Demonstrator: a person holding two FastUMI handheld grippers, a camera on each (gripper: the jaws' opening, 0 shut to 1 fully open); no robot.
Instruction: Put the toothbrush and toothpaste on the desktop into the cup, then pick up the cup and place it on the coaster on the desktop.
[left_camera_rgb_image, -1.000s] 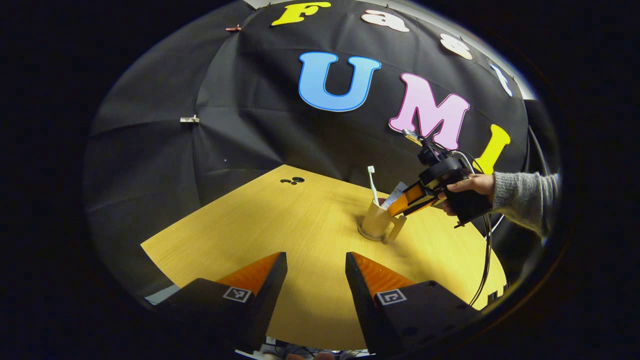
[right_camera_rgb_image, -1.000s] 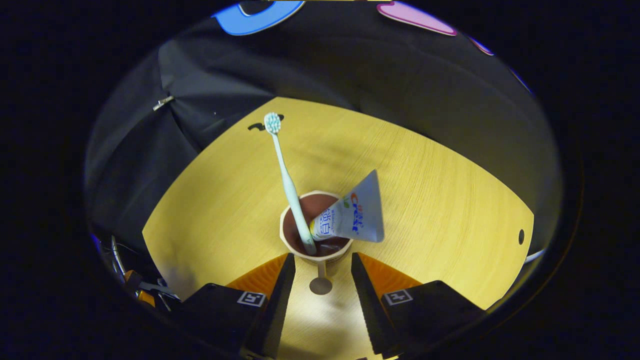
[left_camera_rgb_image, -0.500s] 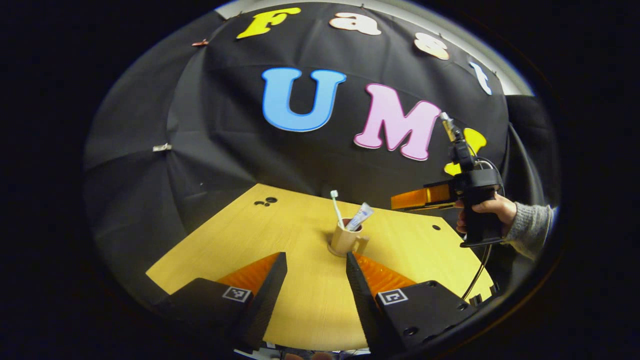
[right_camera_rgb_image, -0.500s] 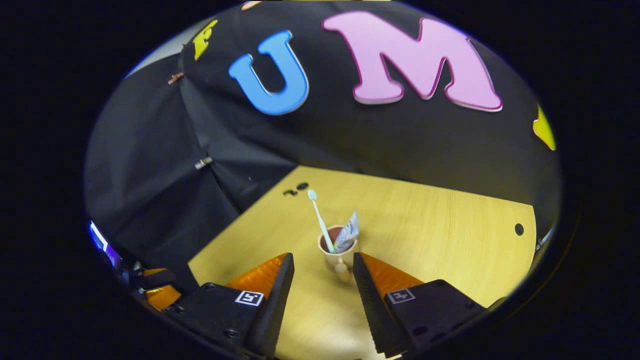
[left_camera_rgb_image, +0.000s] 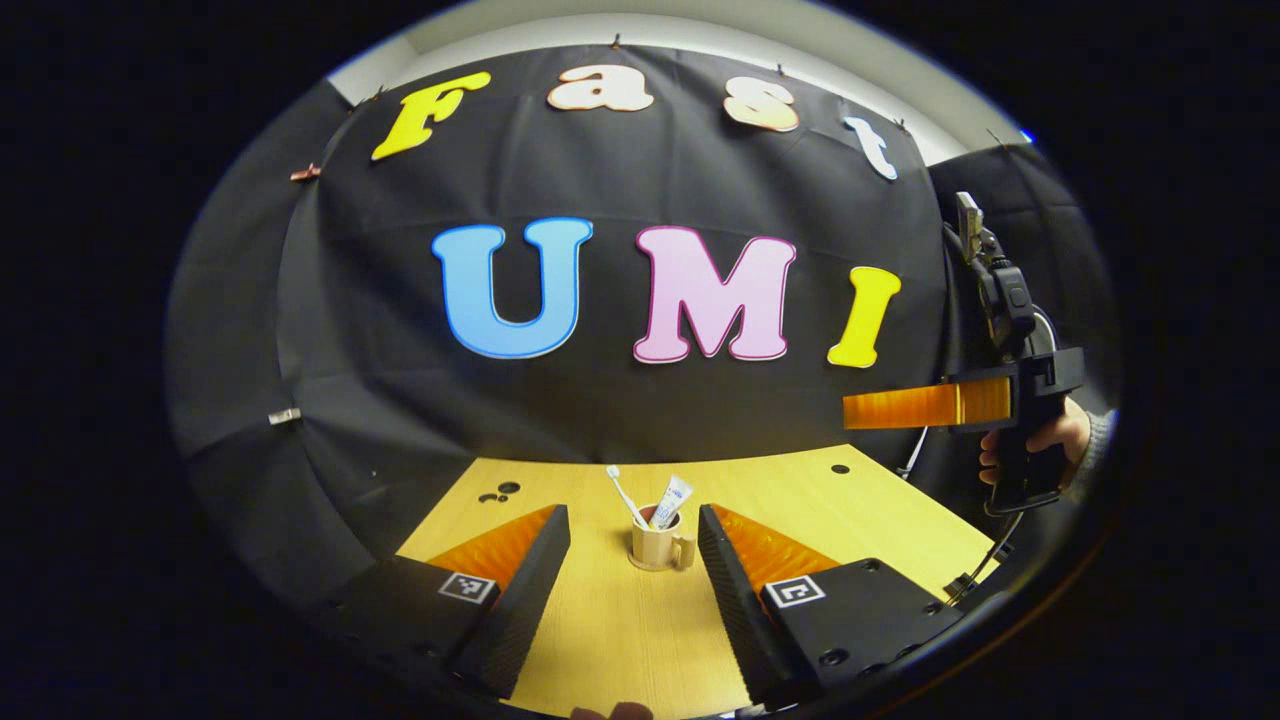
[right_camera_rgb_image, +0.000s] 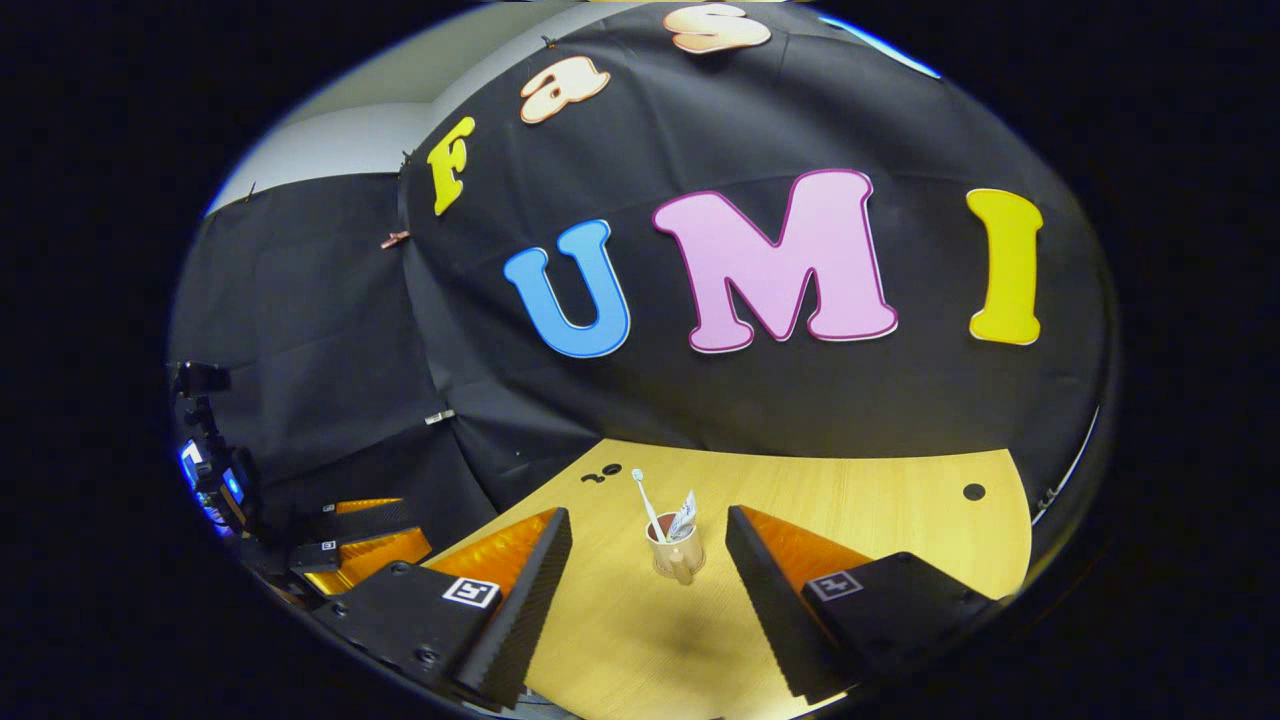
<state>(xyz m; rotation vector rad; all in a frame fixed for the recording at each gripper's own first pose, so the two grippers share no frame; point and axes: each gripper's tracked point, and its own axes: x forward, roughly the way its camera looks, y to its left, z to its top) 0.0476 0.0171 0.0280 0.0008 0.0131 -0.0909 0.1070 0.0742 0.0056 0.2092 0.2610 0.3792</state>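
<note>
Beige cup on the wooden desktop, toothbrush and toothpaste already standing in it, both grippers held well back from it
Next, as I judge it, comes lifting the cup to the coaster, which I cannot make out on the desk: come in low and level, close on the cup's body or its handle, which points toward the right gripper view, and keep it upright so the leaning brush and tube stay in. Left gripper has its fingers spread wide, holding nothing, the cup seen between them farther off; right gripper is likewise spread wide and empty, a hand gripping it beside the desk's right edge
</note>
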